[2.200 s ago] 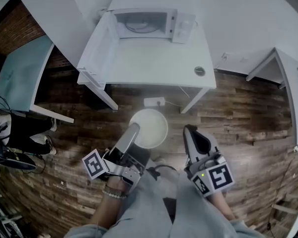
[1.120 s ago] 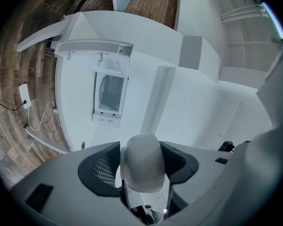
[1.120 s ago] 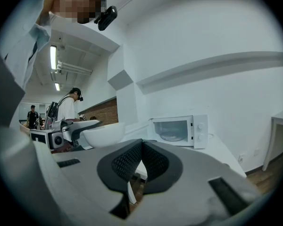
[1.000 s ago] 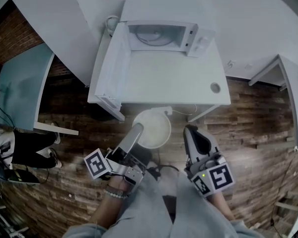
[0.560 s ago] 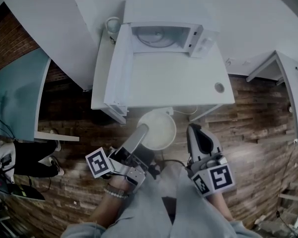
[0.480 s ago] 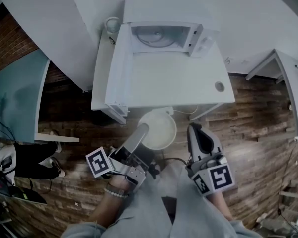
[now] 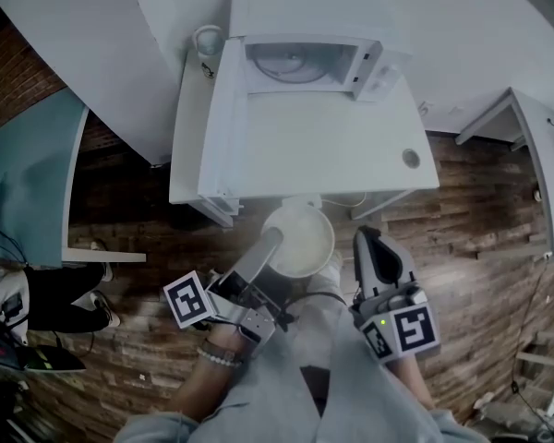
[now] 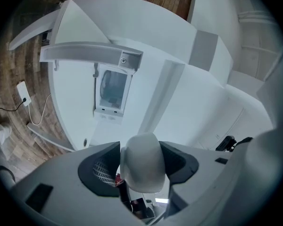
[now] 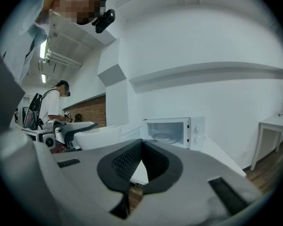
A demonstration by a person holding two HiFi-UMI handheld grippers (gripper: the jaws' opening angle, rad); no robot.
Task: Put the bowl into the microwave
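Bowl [image 7: 300, 240], carried closer to the open microwave [image 7: 300, 63], hangs short of it, rim clamped in the left hand-held gripper [image 7: 273, 239]; right hand-held gripper [image 7: 366, 239] closed and empty.

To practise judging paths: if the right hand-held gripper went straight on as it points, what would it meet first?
Probably the front of the white table, short of the open microwave; depth is unclear.

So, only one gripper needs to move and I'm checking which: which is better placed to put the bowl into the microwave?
Left. The left gripper is shut on the bowl, in front of the open microwave. The right gripper is shut and empty.
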